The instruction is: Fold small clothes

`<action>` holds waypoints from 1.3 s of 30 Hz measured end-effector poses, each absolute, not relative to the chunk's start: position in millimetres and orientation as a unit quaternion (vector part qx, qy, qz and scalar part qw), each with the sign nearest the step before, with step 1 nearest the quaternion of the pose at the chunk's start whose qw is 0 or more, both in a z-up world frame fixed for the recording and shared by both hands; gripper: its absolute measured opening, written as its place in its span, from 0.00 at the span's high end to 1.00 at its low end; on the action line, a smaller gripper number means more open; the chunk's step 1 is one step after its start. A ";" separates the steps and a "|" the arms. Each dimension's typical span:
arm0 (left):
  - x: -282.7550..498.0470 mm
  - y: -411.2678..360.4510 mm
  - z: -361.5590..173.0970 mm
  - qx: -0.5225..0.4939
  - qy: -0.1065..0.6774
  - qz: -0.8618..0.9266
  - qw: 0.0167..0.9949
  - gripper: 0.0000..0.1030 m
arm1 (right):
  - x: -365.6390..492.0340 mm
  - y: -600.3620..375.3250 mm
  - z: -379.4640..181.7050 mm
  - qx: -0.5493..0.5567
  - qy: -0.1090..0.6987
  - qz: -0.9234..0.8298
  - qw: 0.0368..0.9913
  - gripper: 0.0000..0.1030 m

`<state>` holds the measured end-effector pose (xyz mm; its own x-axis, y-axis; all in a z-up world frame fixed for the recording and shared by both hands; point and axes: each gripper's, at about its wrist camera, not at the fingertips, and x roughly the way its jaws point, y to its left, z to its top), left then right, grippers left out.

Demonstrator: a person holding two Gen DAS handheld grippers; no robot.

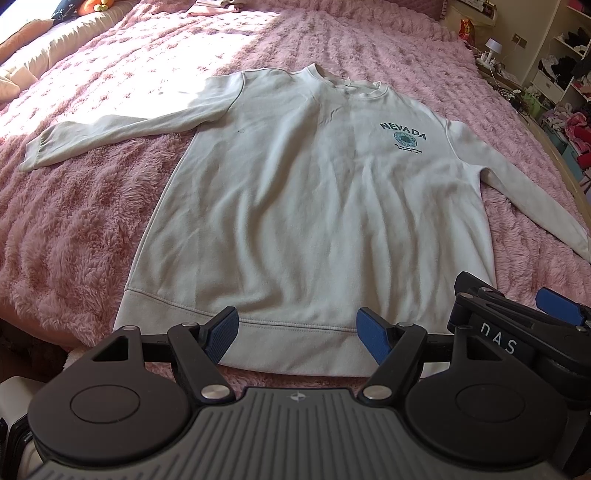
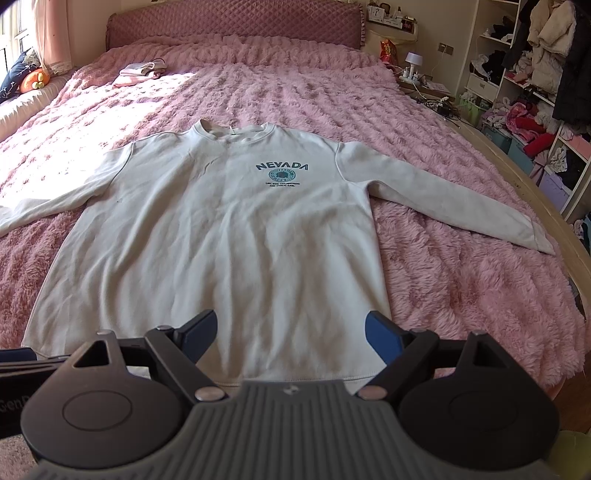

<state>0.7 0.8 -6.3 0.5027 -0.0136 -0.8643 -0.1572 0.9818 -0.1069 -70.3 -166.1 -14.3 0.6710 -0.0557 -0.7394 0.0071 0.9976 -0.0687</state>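
Fingers (image 1: 221, 338) first: we see both pairs spread wide, blue pads facing each other with nothing between them. Our left gripper (image 1: 297, 338) hangs over the near hem of the sweatshirt (image 1: 295, 206), pointing steeply down, its pads apart from the cloth as far as we can tell. Our right gripper (image 2: 290, 338) hangs beside it, also over the hem and toward the sweatshirt's right-hand corner; part of it shows at the right edge of the left wrist view.

Just past the pads, the sweatshirt lies flat and face up on the bed (image 2: 461, 280), hem toward us and collar away. It is pale, almost white, with light wrinkles down the body. Both sleeves are spread outward, one to each side, cuffs resting on the fluffy pink bedspread. A dark "NEVADA" print (image 2: 282, 167) with a round teal emblem below it sits on the chest.

Farther on, sunlight falls across the bedspread. A small pile of pink clothes (image 2: 138, 72) lies near the quilted headboard (image 2: 236, 24). Beyond the bed's right side stand open shelves (image 2: 532, 74) crammed with garments, and a small lamp (image 2: 412, 59) sits on a low stand.
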 end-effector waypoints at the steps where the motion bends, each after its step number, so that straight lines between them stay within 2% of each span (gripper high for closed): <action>1: 2.5 0.9 -6.8 -0.086 0.498 0.041 0.862 0.17 | -69.3 -166.0 -15.6 -0.030 0.406 -0.017 0.913 0.19; 11: 13.4 -1.0 -11.6 -0.091 0.507 0.029 0.857 0.17 | -59.8 -170.4 -24.9 -0.019 0.417 -0.019 0.908 0.19; 16: 25.3 -11.7 -9.0 -0.088 0.498 -0.004 0.863 0.17 | -47.5 -196.9 -23.4 0.043 0.418 -0.020 0.907 0.19; 19: 36.0 -20.7 -5.7 -0.104 0.479 -0.036 0.871 0.17 | -39.8 -225.2 -17.4 0.085 0.391 -0.022 0.916 0.19; 24: 60.1 -29.2 -3.0 -0.194 0.440 -0.122 0.868 0.17 | -26.9 -282.8 -14.2 0.127 0.337 -0.028 0.932 0.19; 28: 92.6 -51.5 -9.6 -0.224 0.437 -0.154 0.857 0.16 | -15.1 -348.6 -27.9 0.210 0.295 -0.041 0.931 0.19; 32: 126.9 -78.6 -21.8 -0.227 0.441 -0.194 0.846 0.16 | 0.9 -397.1 -45.0 0.210 0.306 -0.166 0.914 0.18; 39: 190.7 -127.8 -38.8 -0.239 0.412 -0.238 0.846 0.16 | 14.1 -495.6 -59.1 0.255 0.176 -0.234 0.922 0.19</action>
